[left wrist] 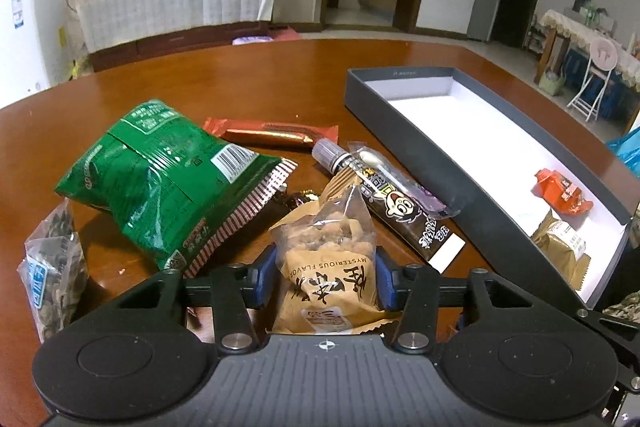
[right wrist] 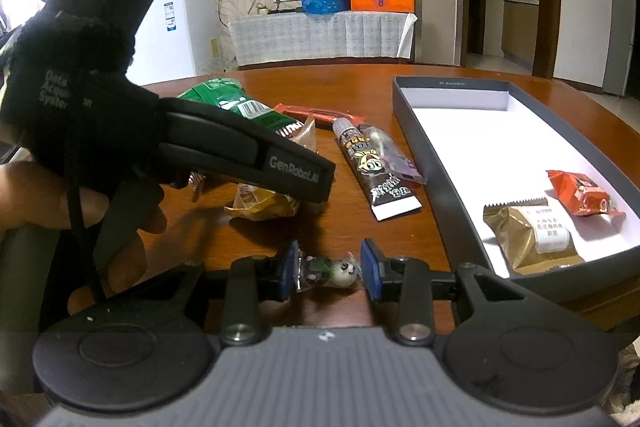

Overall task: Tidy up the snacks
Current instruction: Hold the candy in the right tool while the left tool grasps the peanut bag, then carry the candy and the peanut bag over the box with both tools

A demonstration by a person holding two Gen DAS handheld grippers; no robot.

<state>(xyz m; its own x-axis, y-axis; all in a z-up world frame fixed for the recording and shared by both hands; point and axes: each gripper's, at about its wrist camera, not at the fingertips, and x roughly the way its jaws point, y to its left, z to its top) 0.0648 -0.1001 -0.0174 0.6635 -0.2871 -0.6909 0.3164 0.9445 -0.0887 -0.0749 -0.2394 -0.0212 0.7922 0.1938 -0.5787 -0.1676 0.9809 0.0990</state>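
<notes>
My left gripper [left wrist: 326,277] is shut on a tan snack packet [left wrist: 328,267] with a clear top, low over the table. My right gripper [right wrist: 329,273] is shut on a small panda candy [right wrist: 326,271] just above the table's near edge. The grey box [left wrist: 420,163] with a white floor lies to the right and holds an orange-red packet [right wrist: 582,195] and a gold packet [right wrist: 532,235]. On the table lie a green bag [left wrist: 164,179], a red bar [left wrist: 276,135] and a black cartoon tube [left wrist: 396,203].
A clear bag of dark seeds [left wrist: 54,275] lies at the left edge of the left wrist view. The left gripper's body [right wrist: 248,155] and the gloved hand block the left of the right wrist view. The round wooden table [left wrist: 280,67] extends behind.
</notes>
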